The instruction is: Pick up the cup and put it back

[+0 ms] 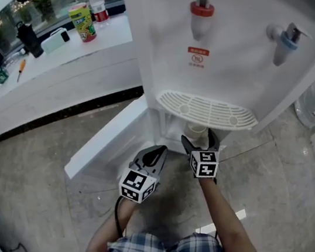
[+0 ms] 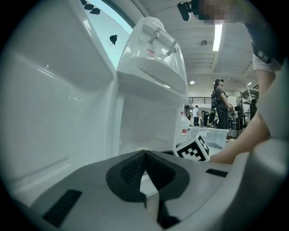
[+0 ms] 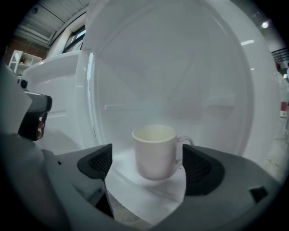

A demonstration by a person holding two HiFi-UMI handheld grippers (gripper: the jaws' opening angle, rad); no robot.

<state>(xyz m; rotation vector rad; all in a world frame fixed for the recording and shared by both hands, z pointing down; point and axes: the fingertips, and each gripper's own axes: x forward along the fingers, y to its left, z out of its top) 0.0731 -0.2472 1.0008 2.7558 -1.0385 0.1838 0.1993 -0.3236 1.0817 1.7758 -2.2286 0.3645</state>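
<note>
Low at centre of the right gripper view, the cup (image 3: 156, 151) stands upright on the shelf inside the dispenser (image 1: 220, 35), our right gripper's (image 3: 149, 166) jaws spread wide either side of it, pads clear, so we hold nothing; whether the lift is still ahead or already finished we cannot tell. Our left gripper (image 2: 144, 155) is closed and empty near the open door (image 1: 104, 145) at left, and the drip tray (image 1: 205, 109) overhangs the cup, leaving little headroom.

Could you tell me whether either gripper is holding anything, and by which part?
Nothing is held. The right gripper has its jaws apart around the white ceramic mug, not clamping it; the left gripper has its jaws together, empty.
</note>
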